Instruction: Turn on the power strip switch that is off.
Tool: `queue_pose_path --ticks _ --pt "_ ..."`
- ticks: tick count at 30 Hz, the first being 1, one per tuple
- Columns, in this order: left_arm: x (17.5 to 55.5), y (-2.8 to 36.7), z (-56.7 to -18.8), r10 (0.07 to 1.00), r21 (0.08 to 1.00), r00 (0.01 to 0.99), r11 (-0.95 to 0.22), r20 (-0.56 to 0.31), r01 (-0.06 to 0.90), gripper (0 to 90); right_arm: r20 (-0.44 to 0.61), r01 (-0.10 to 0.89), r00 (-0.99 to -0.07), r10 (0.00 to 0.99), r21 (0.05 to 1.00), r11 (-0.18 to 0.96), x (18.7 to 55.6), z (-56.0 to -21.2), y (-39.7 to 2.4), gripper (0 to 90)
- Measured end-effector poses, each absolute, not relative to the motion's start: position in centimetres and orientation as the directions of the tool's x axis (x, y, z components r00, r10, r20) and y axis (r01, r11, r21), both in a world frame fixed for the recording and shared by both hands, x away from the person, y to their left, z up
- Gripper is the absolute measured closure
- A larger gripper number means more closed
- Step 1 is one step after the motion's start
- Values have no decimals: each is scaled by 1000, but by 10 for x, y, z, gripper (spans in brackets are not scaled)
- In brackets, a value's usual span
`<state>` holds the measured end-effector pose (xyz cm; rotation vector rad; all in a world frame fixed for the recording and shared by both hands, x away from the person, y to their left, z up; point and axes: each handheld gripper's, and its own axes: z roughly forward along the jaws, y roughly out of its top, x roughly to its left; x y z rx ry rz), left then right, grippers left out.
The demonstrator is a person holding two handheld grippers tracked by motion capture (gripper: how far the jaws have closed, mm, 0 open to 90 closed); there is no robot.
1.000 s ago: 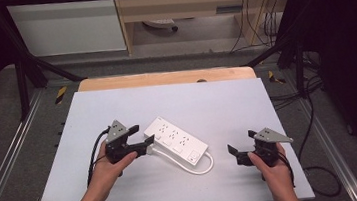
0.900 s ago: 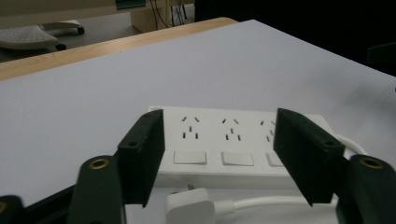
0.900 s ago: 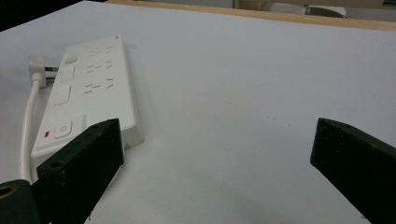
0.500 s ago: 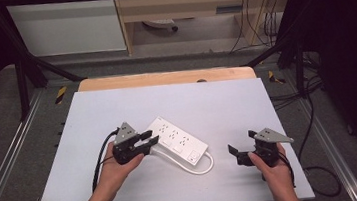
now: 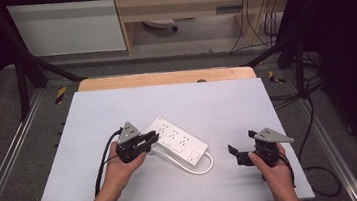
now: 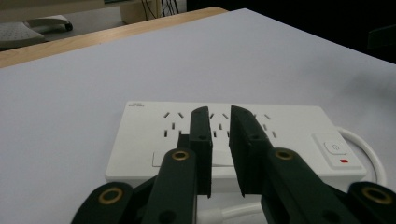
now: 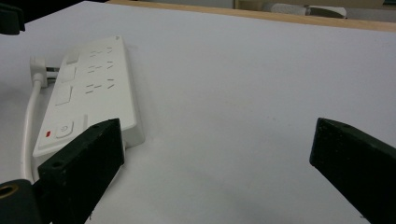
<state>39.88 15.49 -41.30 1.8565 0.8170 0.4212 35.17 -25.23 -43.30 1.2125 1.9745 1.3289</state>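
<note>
A white power strip (image 5: 178, 139) lies aslant in the middle of the white table (image 5: 117, 107). Its white cable (image 5: 208, 163) loops round its near end, by the switch (image 6: 334, 148). The plug (image 7: 39, 70) lies beside the strip's far end. My left gripper (image 5: 151, 137) sits at the strip's left end. Its tips (image 6: 219, 112) hang over the strip's (image 6: 289, 123) near edge, and the jaws stand almost together with only a narrow gap and nothing between them. My right gripper (image 5: 235, 154) rests to the right of the strip (image 7: 93, 79), apart from it. Its jaws (image 7: 217, 135) are wide open and hold nothing.
A wooden board (image 5: 164, 78) runs along the table's far edge. Metal rails (image 5: 2, 164) flank the table on the left. Loose black cables (image 5: 320, 176) lie on the floor at the right. Bare table surface stretches beyond and to both sides of the strip.
My left gripper has moved right, up to the power strip's left end, and its jaws have drawn together. The right gripper has stayed in place.
</note>
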Motion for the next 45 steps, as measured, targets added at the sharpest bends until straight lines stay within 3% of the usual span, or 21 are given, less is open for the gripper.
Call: queue_pose_path --ticks 11,45 --pt "405 153 -419 705 903 703 -236 -95 358 886 90 407 -503 859 902 143 352 -433 -252 34" --pt "426 142 -446 723 871 685 -277 -89 405 900 91 402 -506 858 905 141 351 -431 -254 34"
